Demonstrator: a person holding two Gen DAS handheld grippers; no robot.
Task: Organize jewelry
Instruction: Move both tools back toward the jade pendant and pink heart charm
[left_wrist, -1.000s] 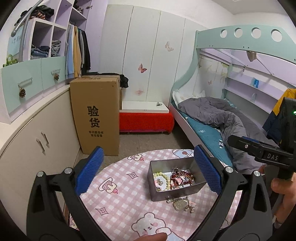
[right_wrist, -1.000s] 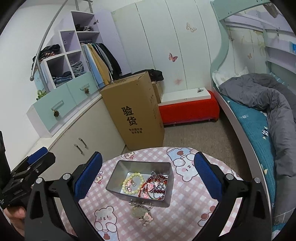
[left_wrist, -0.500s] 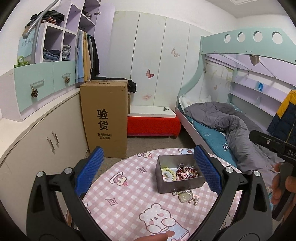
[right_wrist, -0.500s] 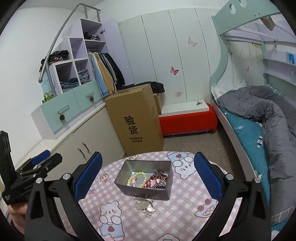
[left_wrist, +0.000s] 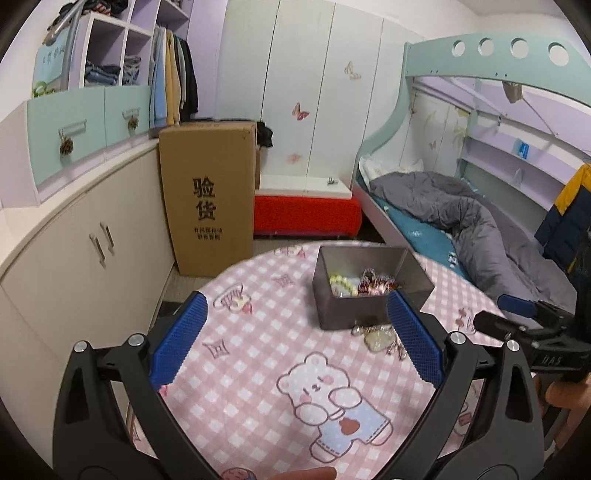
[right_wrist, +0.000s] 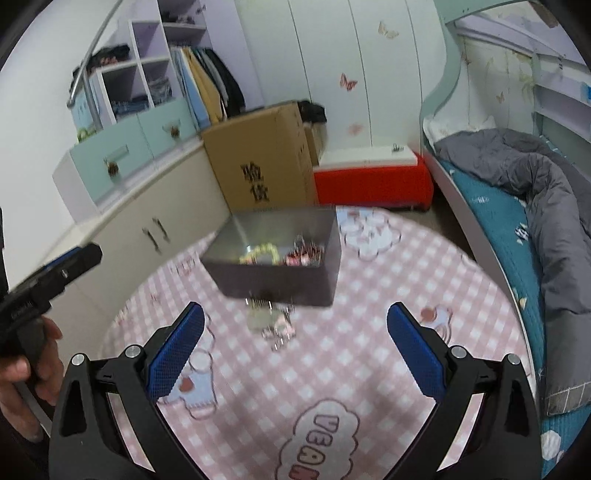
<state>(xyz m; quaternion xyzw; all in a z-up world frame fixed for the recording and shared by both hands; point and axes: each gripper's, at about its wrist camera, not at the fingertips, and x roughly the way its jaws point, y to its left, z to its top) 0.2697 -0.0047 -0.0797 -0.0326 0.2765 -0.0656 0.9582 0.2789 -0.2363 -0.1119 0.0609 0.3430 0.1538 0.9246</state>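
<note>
Both grippers gape empty: my right gripper (right_wrist: 295, 347) has the loose jewelry (right_wrist: 271, 323) just ahead, before the tin (right_wrist: 277, 269); my left gripper (left_wrist: 295, 347) sees it ahead-right, so right's nearer.

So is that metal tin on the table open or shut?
Open: the metal tin has no lid on, and a green bead bracelet and red jewelry show inside.

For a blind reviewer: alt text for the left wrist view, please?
An open left gripper hovers over a pink checked table holding a metal tin of jewelry, with a pendant lying beside it. The right gripper enters at right.
</note>
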